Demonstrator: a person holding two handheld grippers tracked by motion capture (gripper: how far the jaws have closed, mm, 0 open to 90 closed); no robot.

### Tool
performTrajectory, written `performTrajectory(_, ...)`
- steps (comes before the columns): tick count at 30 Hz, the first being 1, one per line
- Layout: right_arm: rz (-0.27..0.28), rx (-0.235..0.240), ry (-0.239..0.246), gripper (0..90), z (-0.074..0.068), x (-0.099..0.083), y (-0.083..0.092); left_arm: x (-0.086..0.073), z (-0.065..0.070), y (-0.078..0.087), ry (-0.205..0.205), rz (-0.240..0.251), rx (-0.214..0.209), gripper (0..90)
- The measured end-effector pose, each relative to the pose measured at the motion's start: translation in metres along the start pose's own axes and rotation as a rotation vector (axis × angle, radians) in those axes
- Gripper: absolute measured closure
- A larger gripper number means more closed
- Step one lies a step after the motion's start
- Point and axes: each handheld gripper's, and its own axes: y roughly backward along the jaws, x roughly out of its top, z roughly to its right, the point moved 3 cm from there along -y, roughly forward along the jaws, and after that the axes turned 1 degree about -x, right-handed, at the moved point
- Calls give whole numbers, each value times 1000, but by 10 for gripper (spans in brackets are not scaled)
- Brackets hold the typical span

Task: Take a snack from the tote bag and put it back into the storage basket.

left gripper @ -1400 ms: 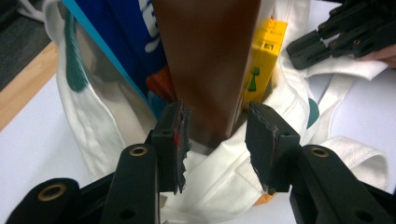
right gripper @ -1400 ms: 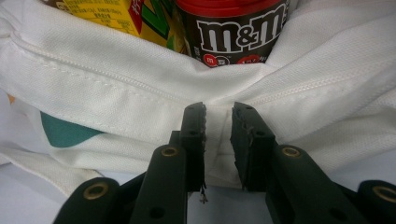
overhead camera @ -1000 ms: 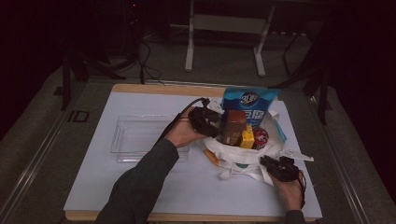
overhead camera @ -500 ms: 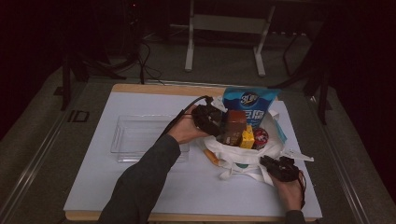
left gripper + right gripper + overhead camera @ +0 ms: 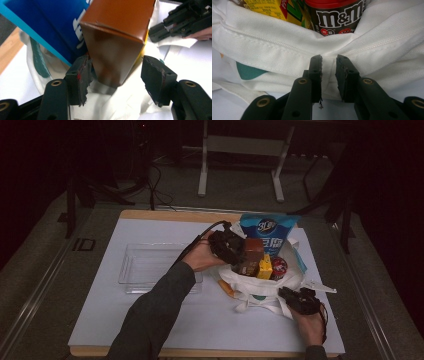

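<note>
A white cloth bag lies on the table holding a blue pouch, a brown box, a yellow carton and a red-lidded M&M's tub. My left gripper reaches into the bag from the left. In the left gripper view the brown box stands between its jaws, which have just been opening; the right pad is clear of the box. My right gripper is shut on the bag's near rim, below the tub.
A clear plastic tray sits on the white mat left of the bag. The wooden table edge runs along the back. The right gripper shows beyond the box in the left gripper view.
The left gripper has shifted slightly right, toward the bag. The right hand has stayed where it was.
</note>
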Motion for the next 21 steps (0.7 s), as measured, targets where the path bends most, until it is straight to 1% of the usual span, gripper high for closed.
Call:
performTrajectory(1,1,1,-2,748,0,0,0,1,-1,0,3,5,-14,391)
performTrajectory(2,0,2,-3,748,0,0,0,2,-1,0,8,10,-10,387)
performTrajectory(3,0,2,-4,748,0,0,0,2,-2,0,6,6,-1,365)
performTrajectory(4,0,3,-4,748,0,0,0,3,-2,0,4,9,-11,359)
performTrajectory(5,-1,3,-4,748,0,0,0,4,-2,0,3,15,-10,355)
performTrajectory(6,-1,4,-4,748,0,0,0,5,-3,1,-8,19,-4,344)
performTrajectory(8,0,6,-8,748,0,0,0,7,-5,3,-16,26,-12,343)
performTrajectory(9,0,7,-7,747,0,-1,0,9,-6,3,-9,33,-13,336)
performTrajectory(11,-2,11,-9,747,0,-1,0,11,-8,3,-11,40,-28,314)
performTrajectory(12,-3,13,-10,747,0,-1,0,12,-9,2,-16,38,-23,283)
performTrajectory(14,-3,15,-9,747,1,-1,0,14,-10,-1,-26,27,-34,270)
performTrajectory(15,-2,16,-10,747,1,-1,0,14,-9,-3,-24,26,-26,259)
performTrajectory(16,-2,17,-10,747,1,-1,0,15,-9,-5,-28,29,-34,251)
performTrajectory(18,-2,18,-10,747,1,-1,0,17,-10,-8,-30,33,-26,238)
performTrajectory(20,-2,21,-12,746,1,-1,0,18,-9,-9,-36,53,-42,238)
performTrajectory(21,-2,23,-13,746,1,-1,0,19,-10,-10,-38,57,-38,239)
